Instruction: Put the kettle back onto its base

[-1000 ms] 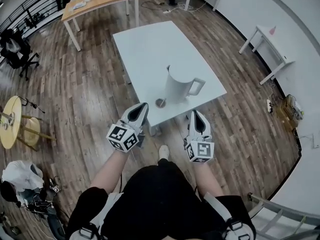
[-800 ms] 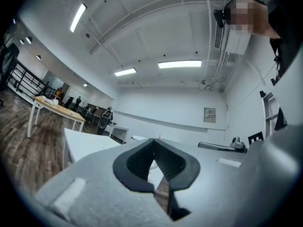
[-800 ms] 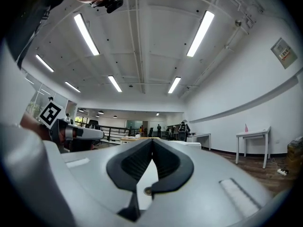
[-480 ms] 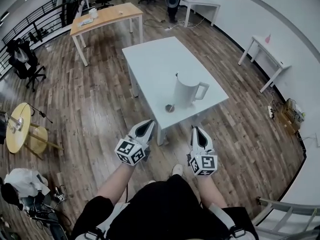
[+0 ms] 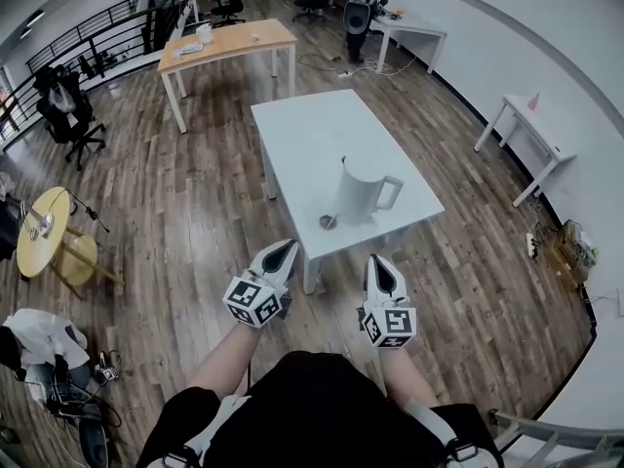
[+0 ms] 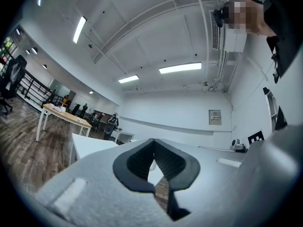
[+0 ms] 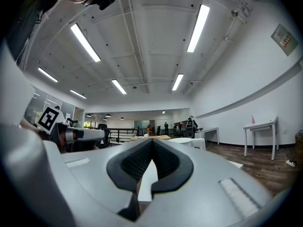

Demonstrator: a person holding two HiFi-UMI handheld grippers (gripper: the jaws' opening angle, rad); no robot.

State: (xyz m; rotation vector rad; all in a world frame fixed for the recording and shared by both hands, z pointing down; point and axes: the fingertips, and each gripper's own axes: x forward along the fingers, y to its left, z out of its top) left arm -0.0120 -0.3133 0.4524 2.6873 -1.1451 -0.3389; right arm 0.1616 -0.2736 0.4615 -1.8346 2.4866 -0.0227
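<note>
A white kettle (image 5: 360, 189) with its handle to the right stands upright on the near part of a white table (image 5: 322, 135). Just left of it, near the table's front edge, lies a small round grey base (image 5: 327, 222). My left gripper (image 5: 284, 250) and right gripper (image 5: 379, 264) hover side by side short of the table's near edge, over the wooden floor, both shut and holding nothing. In the right gripper view the kettle (image 7: 198, 143) shows just past the jaw tips (image 7: 152, 141). The left gripper view looks along shut jaws (image 6: 154, 142) toward the table (image 6: 92, 145).
A wooden desk (image 5: 226, 45) stands beyond the white table, more white desks (image 5: 531, 136) line the right wall, and a person (image 5: 359, 10) stands at the far end. A round yellow table (image 5: 44, 230) and office chairs (image 5: 68, 110) are on the left.
The table and kettle sit farther from the grippers than a second ago. Both grippers have drawn back from the table's front edge, still shut.
</note>
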